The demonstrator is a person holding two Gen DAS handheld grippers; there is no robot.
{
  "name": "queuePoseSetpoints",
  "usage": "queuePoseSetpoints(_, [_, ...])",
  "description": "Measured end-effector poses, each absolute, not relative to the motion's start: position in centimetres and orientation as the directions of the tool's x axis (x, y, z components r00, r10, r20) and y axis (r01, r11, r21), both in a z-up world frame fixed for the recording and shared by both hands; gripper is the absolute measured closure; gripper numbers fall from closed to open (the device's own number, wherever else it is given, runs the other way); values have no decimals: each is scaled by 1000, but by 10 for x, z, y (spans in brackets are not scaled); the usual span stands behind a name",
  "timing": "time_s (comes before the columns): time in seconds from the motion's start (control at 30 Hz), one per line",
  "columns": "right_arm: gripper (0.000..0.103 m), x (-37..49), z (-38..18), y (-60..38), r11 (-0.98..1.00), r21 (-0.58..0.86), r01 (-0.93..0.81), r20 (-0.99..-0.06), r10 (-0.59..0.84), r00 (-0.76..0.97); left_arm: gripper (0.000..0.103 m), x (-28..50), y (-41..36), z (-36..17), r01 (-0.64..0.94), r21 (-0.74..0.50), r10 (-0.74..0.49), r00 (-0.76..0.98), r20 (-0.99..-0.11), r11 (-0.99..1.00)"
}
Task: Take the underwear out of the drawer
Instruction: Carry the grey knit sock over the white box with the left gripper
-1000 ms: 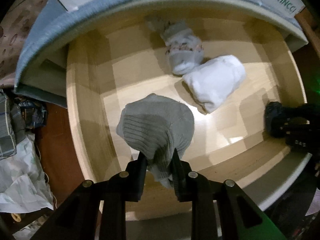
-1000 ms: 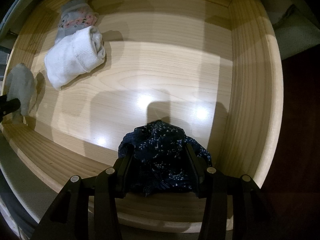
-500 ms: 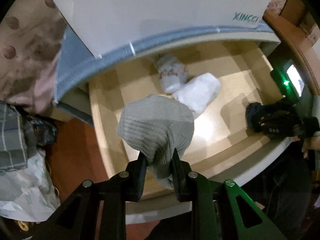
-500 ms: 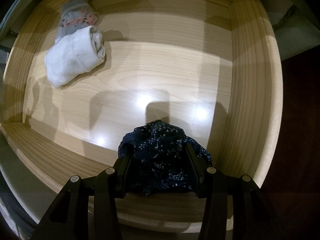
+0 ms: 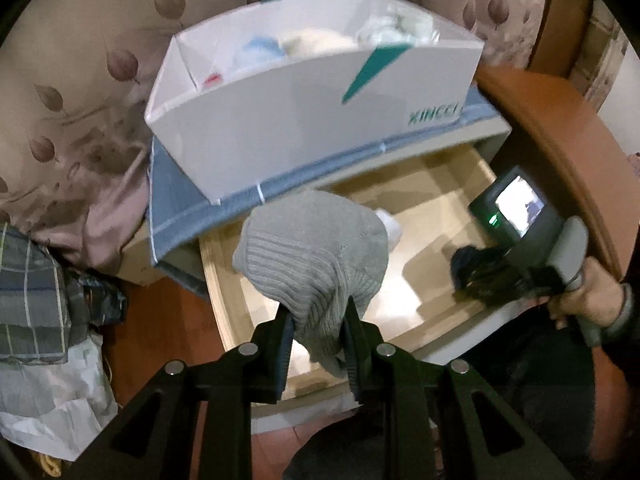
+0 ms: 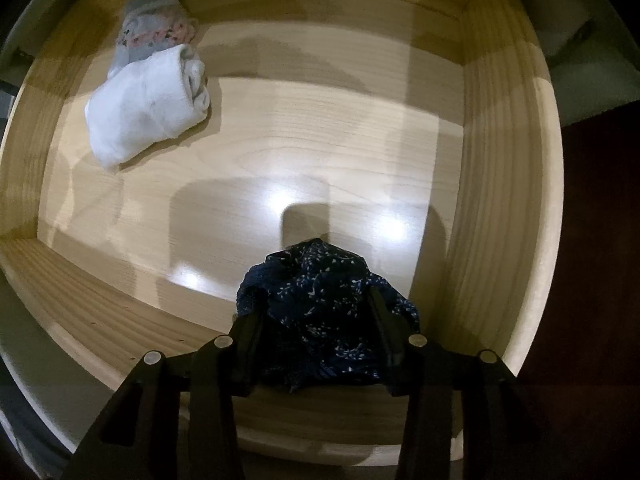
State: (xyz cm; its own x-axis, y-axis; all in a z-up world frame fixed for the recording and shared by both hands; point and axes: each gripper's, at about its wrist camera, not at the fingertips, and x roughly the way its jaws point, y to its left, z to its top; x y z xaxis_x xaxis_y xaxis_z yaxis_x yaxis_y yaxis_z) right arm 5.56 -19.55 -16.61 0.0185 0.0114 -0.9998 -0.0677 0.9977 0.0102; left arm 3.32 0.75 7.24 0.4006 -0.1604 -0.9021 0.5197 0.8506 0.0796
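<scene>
Underwear: grey piece (image 5: pixel 316 256) pinched in left gripper (image 5: pixel 316 344), lifted clear of drawer (image 5: pixel 216 280) — ready for white box (image 5: pixel 280 120), I'd judge.
Right gripper (image 6: pixel 316 332): jaws just closing onto navy piece (image 6: pixel 320 304), near right corner — pads touch the cloth.

a leaf-patterned curtain (image 5: pixel 80 92) hangs behind a white box (image 5: pixel 304 120); reddish-brown floor (image 5: pixel 160 320) below.

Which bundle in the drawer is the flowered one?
Look in the wooden drawer, at its far left corner. Two bundles lie touching there; the floral bundle is the farther one, pale grey with a pink-patterned band, behind the plain white roll.
</scene>
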Motion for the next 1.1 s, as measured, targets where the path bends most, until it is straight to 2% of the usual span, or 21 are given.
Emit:
queuePoseSetpoints(0.23, [63,53,-168,-194,997,11,-73,-1000,13,21,80,43,14,128,505,47,-236,482,-844,862])
queuePoseSetpoints(0.57, [63,55,-166,-204,998,26,-63,-999,28,20,80,99,13,187,415,80,-227,638,-736,906])
queuePoseSetpoints(0.77, [63,57,-166,-212,998,43,-49,-999,44,21,80,150,2,175,353,92,-164,631,-758,931])
queuePoseSetpoints(1.1, [62,59,-165,-221,996,83,-40,-996,85,26,80,201,-23,121,328,131,-83,564,-822,935])
